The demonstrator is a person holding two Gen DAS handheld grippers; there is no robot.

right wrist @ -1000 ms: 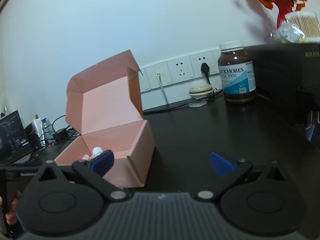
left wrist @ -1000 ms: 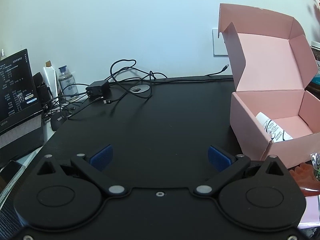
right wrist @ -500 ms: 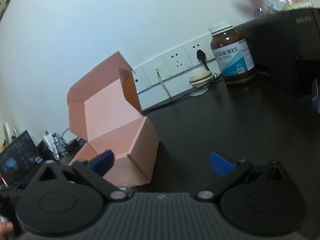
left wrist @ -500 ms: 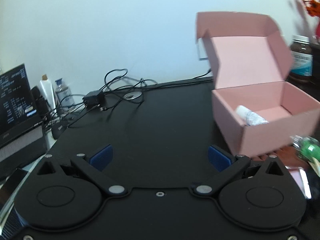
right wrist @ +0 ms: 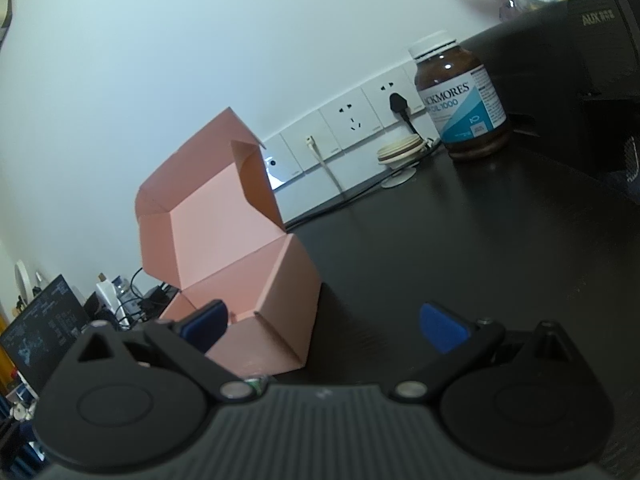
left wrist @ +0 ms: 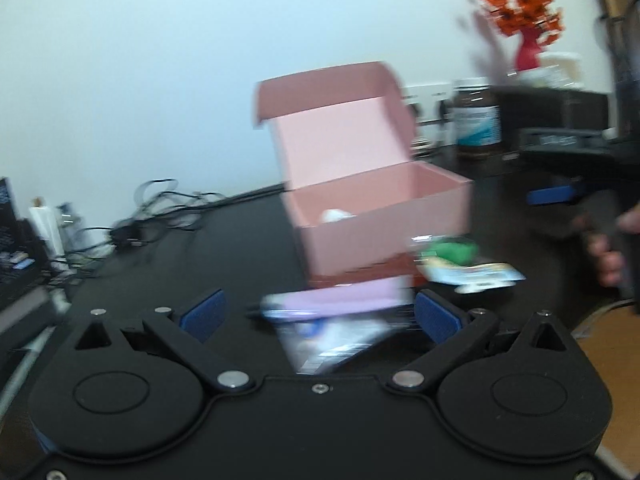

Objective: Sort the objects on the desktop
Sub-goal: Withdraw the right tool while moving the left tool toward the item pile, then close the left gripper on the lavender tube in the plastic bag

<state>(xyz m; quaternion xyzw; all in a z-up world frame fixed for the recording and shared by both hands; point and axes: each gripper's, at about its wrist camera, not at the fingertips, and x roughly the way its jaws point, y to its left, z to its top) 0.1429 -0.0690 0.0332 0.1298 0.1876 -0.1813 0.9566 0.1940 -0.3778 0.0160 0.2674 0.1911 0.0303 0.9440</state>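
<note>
An open pink cardboard box (left wrist: 384,216) stands on the black desk, its lid upright; a white tube (left wrist: 336,215) lies inside. It also shows in the right wrist view (right wrist: 240,264). In front of it lie a purple-topped packet (left wrist: 336,316) and a green and white packet (left wrist: 460,264), both blurred. My left gripper (left wrist: 318,314) is open, with the purple packet between its fingers but not gripped. My right gripper (right wrist: 324,324) is open and empty just right of the box; its blue pad also shows in the left wrist view (left wrist: 552,196).
A brown supplement bottle (right wrist: 460,100) stands at the back near wall sockets (right wrist: 352,120). A black appliance (right wrist: 580,80) is at the right. Tangled cables (left wrist: 160,208) and a laptop (right wrist: 40,332) lie at the left. A red vase with orange flowers (left wrist: 524,20) stands on the appliance.
The left gripper has swung right and forward, bringing the packets in front of the box between its fingers. The right gripper has dropped lower and tilted beside the box.
</note>
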